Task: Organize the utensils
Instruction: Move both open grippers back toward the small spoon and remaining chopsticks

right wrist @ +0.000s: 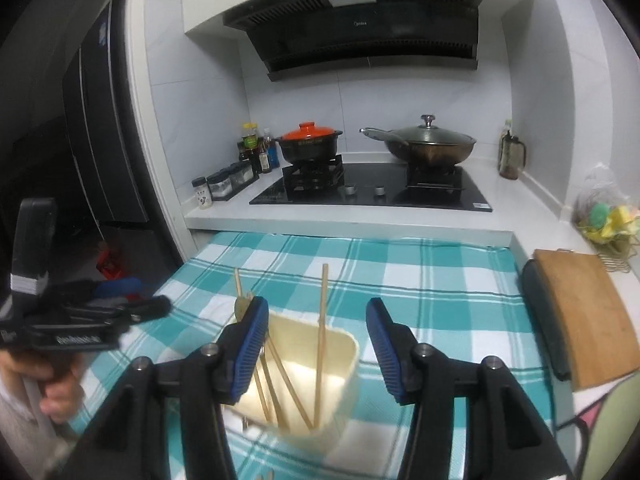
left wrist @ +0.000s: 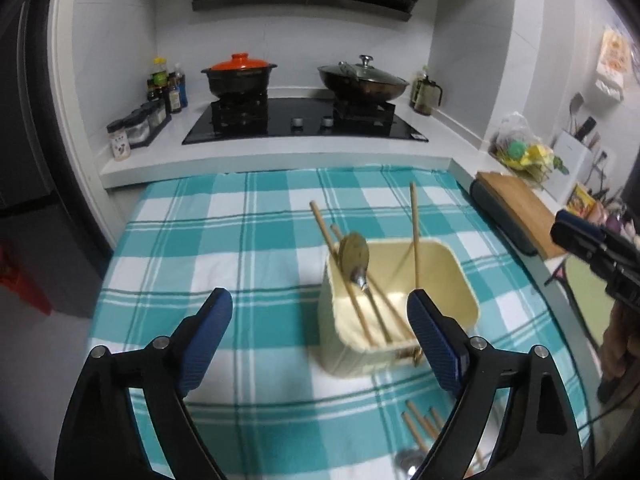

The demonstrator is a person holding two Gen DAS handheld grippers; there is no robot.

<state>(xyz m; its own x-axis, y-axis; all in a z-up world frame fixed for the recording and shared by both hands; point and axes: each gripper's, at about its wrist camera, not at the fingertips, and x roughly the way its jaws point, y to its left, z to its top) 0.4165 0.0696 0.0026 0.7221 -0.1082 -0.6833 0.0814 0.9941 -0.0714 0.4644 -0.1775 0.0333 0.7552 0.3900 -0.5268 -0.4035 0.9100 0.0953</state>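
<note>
Chopsticks (left wrist: 352, 280) in cream holder (left wrist: 396, 312)

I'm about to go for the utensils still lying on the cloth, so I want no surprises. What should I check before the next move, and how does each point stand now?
1. Left gripper free: ok, jaws open, nothing between them.
2. Right gripper free: ok, jaws open and empty.
3. Cream container upright on the checked cloth: ok.
4. Room in the container: ok, several chopsticks and a spoon lean inside, with space left.
5. Loose utensils in reach: ok, they lie on the cloth by the left gripper's near finger.
6. How many remain: cannot tell, the gripper partly hides them.
</note>
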